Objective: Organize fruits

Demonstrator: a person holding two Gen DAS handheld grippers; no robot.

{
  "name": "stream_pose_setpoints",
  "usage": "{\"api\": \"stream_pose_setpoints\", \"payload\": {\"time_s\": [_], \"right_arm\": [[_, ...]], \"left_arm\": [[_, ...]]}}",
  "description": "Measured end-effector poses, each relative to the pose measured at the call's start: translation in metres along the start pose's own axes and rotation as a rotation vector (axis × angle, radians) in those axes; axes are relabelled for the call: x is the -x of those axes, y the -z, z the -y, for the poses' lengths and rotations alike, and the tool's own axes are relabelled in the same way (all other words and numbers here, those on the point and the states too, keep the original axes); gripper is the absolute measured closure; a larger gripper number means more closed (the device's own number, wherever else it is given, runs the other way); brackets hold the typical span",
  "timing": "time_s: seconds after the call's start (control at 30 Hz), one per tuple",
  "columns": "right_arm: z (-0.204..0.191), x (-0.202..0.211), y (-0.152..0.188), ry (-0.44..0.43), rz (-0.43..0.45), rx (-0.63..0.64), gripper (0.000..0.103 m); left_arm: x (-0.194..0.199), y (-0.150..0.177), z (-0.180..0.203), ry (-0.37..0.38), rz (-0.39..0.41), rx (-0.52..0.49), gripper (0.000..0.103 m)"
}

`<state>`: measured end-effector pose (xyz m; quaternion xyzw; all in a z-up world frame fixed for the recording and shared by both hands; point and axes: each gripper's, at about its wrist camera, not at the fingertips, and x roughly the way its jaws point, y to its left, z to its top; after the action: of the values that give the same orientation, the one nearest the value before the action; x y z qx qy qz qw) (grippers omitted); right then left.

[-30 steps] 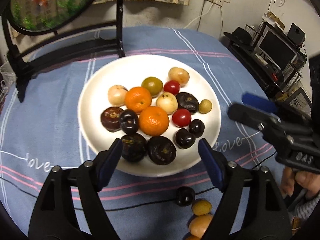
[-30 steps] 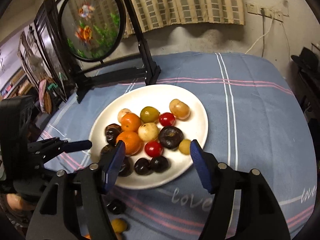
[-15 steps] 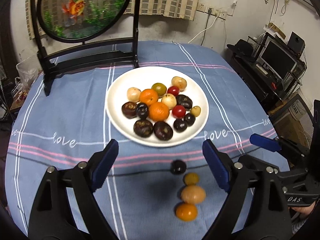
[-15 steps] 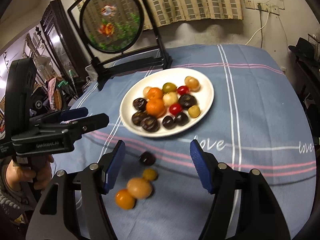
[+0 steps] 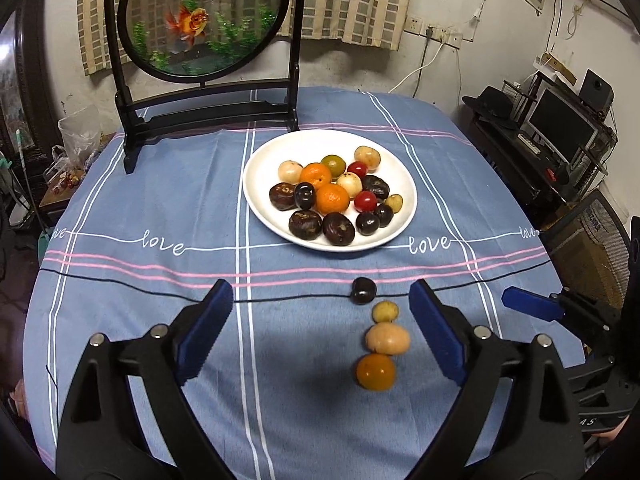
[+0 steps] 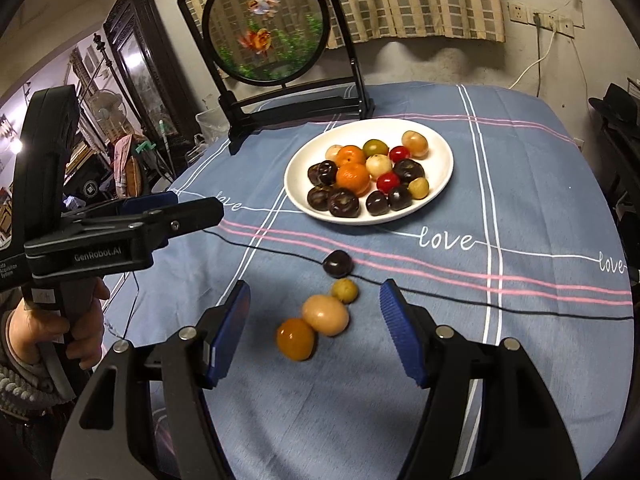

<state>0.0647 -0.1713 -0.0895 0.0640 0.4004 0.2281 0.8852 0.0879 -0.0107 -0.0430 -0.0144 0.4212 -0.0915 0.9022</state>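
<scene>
Blue striped tablecloth (image 5: 140,208) carries a white plate (image 5: 260,168) heaped with fruit, four loose fruits (image 5: 383,338) lined up just before it, left gripper (image 5: 322,332) opening empty, right gripper (image 6: 314,332) half-spread, empty.

Plate (image 5: 256,208) of fruit mid-bench (image 5: 120,320), stand (image 5: 208,112) behind at 11 o'clock, four loose fruits (image 5: 387,338) lined up before the plate at 6 o'clock

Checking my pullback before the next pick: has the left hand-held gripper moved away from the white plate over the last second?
Yes. The left hand-held gripper has backed away: the white plate, earlier between its fingers, now lies well beyond them, with four loose fruits in between. Its jaws are opening, with nothing gripped.
</scene>
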Motion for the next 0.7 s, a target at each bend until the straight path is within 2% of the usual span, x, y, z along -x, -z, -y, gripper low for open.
{"api": "stream_pose_setpoints", "payload": {"time_s": [0.2,0.33,0.57,0.7], "right_arm": [[-0.003,0.009,0.006,-0.002,0.009,0.002,0.035],[0.000,0.013,0.010,0.002,0.015,-0.004,0.035],[0.023,0.024,0.027,0.041,0.005,-0.072,0.030],[0.036,0.033,0.036,0.064,0.007,-0.106,0.029]], "left_arm": [[0.009,0.011,0.004,-0.008,0.002,-0.007,0.010],[0.005,0.022,0.003,0.006,-0.023,-0.011,0.009],[-0.034,0.068,0.012,0.089,-0.130,-0.084,0.008],[-0.048,0.084,0.024,0.123,-0.140,-0.140,0.009]]}}
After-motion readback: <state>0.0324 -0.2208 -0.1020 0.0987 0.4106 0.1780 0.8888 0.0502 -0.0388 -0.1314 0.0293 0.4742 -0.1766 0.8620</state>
